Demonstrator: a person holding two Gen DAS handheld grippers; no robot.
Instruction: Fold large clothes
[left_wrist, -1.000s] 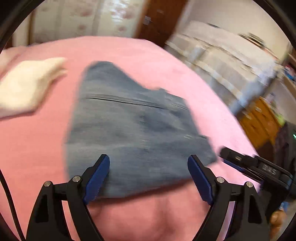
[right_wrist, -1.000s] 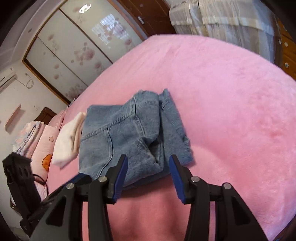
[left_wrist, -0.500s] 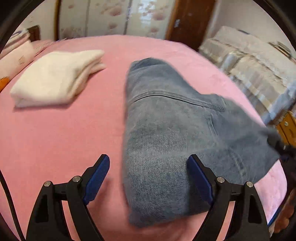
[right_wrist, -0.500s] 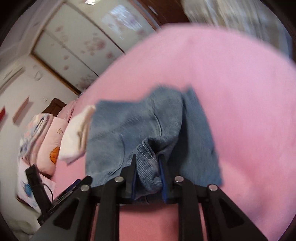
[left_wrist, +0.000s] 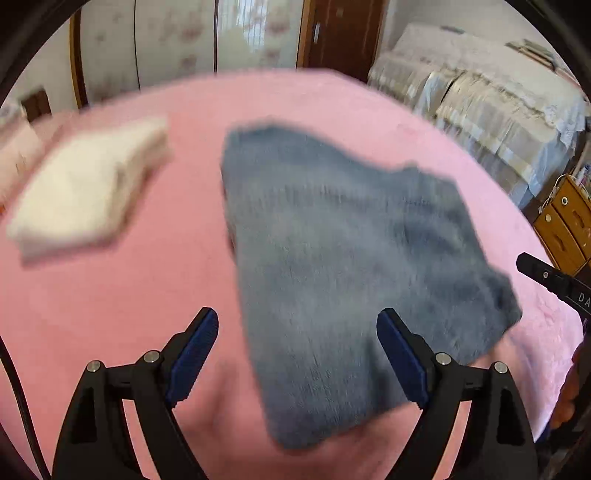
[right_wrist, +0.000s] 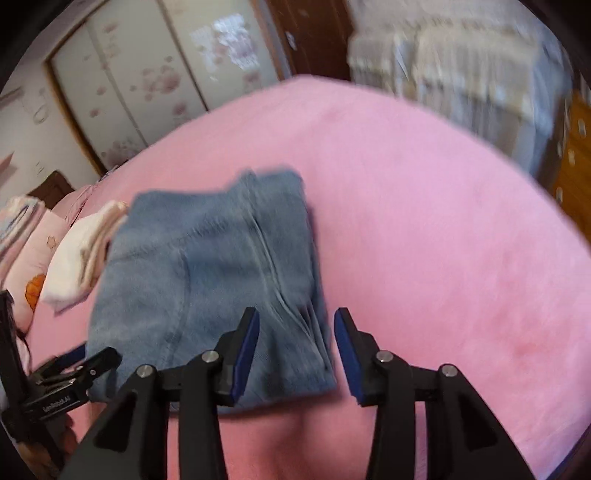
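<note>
Folded blue jeans (left_wrist: 343, 266) lie in a compact stack on the pink bed cover (left_wrist: 129, 295); they also show in the right wrist view (right_wrist: 207, 280). My left gripper (left_wrist: 297, 354) is open, its blue pads held over the near edge of the jeans. My right gripper (right_wrist: 295, 350) is open and empty, just above the near right corner of the jeans. Both views are motion-blurred.
A folded white garment (left_wrist: 85, 188) lies left of the jeans, also seen in the right wrist view (right_wrist: 85, 251). Pillows (right_wrist: 33, 258) sit at the far left. A wardrobe (right_wrist: 147, 81), a covered sofa (left_wrist: 480, 99) and a wooden drawer unit (left_wrist: 565, 225) stand beyond the bed.
My right gripper, shut on a fold of the jeans half a second ago, has opened and let go. The jeans now lie flat. Both grippers have drawn back a little.
</note>
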